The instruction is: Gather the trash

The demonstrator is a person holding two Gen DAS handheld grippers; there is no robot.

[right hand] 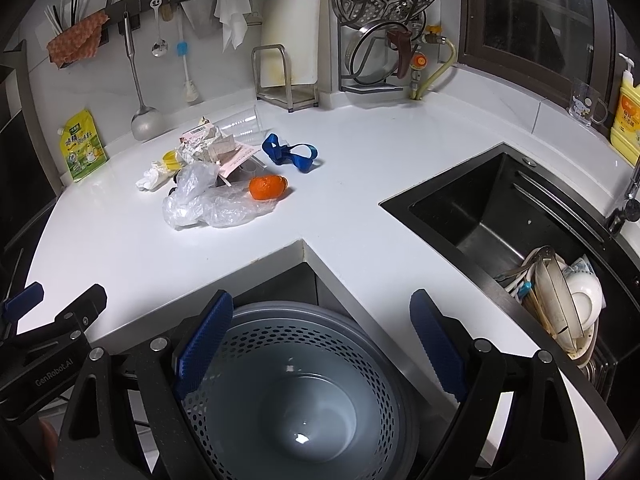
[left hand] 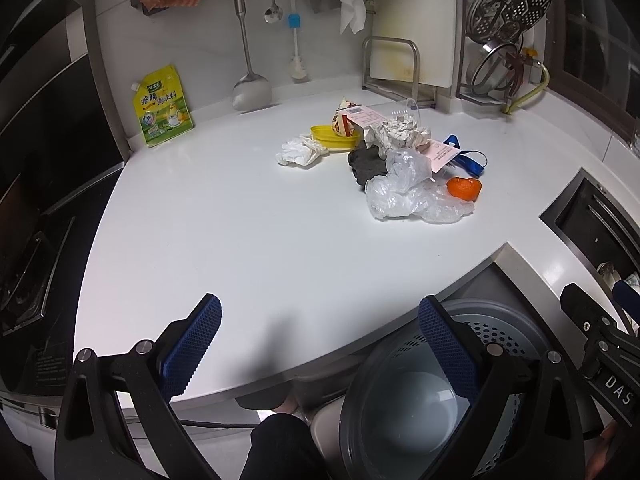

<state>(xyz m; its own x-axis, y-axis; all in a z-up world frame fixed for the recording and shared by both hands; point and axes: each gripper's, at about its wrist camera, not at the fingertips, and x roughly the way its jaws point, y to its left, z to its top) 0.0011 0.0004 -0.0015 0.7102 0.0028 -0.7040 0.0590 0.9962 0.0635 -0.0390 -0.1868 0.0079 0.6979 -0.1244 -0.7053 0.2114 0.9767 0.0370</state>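
Both tools are matte black frames with silver rivet heads and blue, grid-textured finger pads. The left gripper (left hand: 320, 342) shows white "DAS" lettering on its neighbour, the right gripper (right hand: 322, 338), beside the grey perforated bin (right hand: 304, 392). The person wears dark trousers.

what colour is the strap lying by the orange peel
Blue; the strap shows best in the right wrist view.

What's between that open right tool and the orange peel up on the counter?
Only bare white counter lies between the right tool and the orange peel, with the bin just below the tool; the right wrist view shows it.
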